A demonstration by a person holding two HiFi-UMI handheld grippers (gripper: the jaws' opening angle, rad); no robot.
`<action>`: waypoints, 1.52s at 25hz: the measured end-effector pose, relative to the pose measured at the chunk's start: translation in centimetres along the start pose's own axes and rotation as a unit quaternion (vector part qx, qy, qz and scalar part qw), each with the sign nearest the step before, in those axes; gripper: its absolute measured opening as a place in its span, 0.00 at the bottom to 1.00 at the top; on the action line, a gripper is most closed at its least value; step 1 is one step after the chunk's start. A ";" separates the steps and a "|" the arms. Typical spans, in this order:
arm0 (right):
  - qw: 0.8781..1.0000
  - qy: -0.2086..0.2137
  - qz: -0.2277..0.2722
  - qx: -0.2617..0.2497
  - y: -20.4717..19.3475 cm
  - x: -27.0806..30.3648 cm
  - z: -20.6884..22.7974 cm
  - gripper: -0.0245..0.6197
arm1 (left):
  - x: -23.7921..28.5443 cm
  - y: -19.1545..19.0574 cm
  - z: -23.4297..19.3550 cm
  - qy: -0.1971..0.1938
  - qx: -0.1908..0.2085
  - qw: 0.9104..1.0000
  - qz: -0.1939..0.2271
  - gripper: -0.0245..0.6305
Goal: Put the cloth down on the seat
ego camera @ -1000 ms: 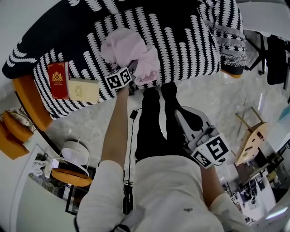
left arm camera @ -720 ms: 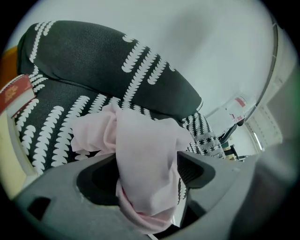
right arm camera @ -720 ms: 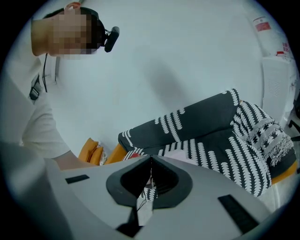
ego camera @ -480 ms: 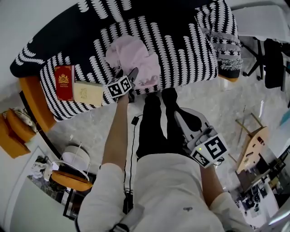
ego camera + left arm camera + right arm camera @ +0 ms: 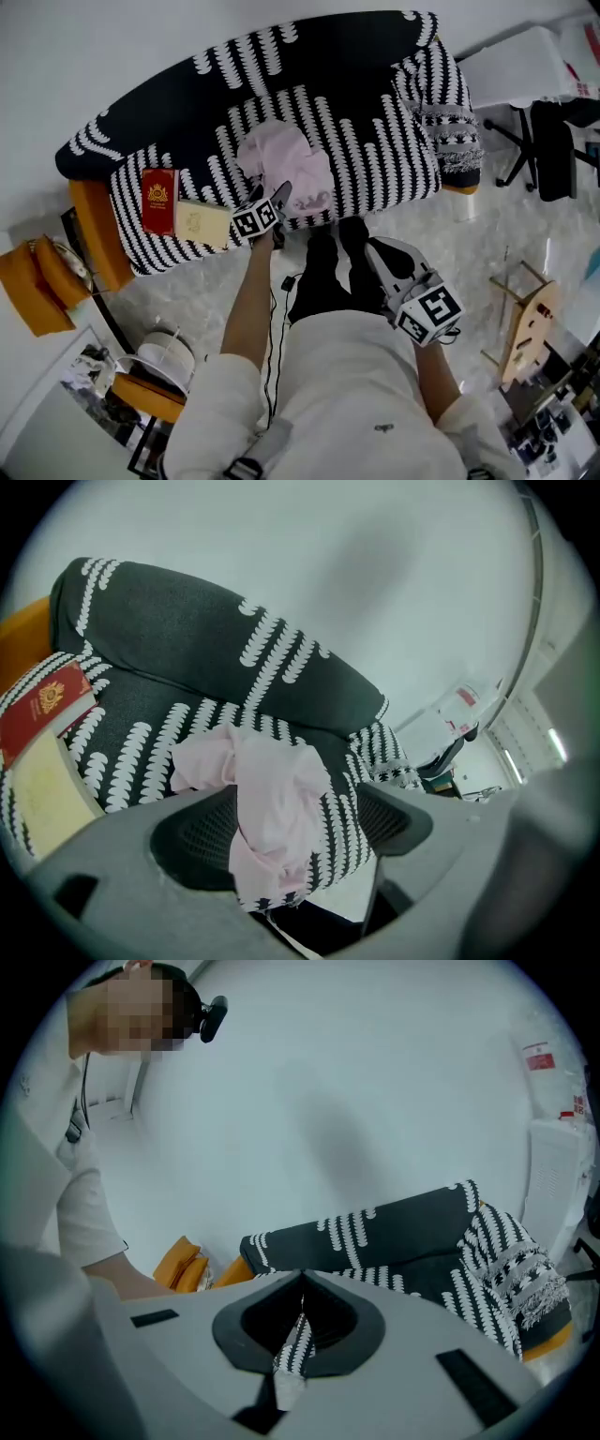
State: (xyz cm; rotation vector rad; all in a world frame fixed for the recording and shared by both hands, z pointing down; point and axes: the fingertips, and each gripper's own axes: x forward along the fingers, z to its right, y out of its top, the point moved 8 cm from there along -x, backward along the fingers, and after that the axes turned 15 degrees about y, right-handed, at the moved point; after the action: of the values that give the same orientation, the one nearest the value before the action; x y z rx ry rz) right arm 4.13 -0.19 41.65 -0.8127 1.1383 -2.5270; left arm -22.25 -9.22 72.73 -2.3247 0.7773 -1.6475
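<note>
Raised since release, the left tool (image 5: pixel 277 195) (jaws just opened wide, gripping nothing) hovered above the pink cloth (image 5: pixel 286 164), left crumpled on the striped seat (image 5: pixel 375 131) as required; the right tool (image 5: pixel 373 251) - closed, empty - waited aside.

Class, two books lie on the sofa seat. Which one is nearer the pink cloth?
The cream book. It lies between the red book and the pink cloth, while the red one sits at the seat's far end.

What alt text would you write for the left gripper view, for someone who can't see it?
A crumpled pink cloth lies on a black patterned seat, seen between the jaws of the left tool, which have just opened and do not grip it. A red book and a cream book lie at the seat's left end.
</note>
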 end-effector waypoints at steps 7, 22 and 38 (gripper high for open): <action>1.000 0.005 0.021 -0.023 1.5 -0.8 -1.1 0.05 | -4.5 0.7 1.8 -0.011 -0.009 1.000 0.025 0.64; 0.996 0.017 0.053 -0.062 3.2 -1.4 -1.8 0.05 | -15.3 3.2 6.0 -0.062 0.024 0.990 0.124 0.49; 0.994 0.052 0.028 -0.095 3.7 0.6 -3.6 0.05 | -25.7 4.5 9.1 -0.093 0.086 0.959 0.254 0.07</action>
State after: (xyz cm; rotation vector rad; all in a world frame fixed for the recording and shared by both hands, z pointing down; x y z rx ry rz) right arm 1.55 -0.70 37.21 -0.6868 1.4320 -2.4678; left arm -21.58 -1.11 46.33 -1.9123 1.0327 -1.2039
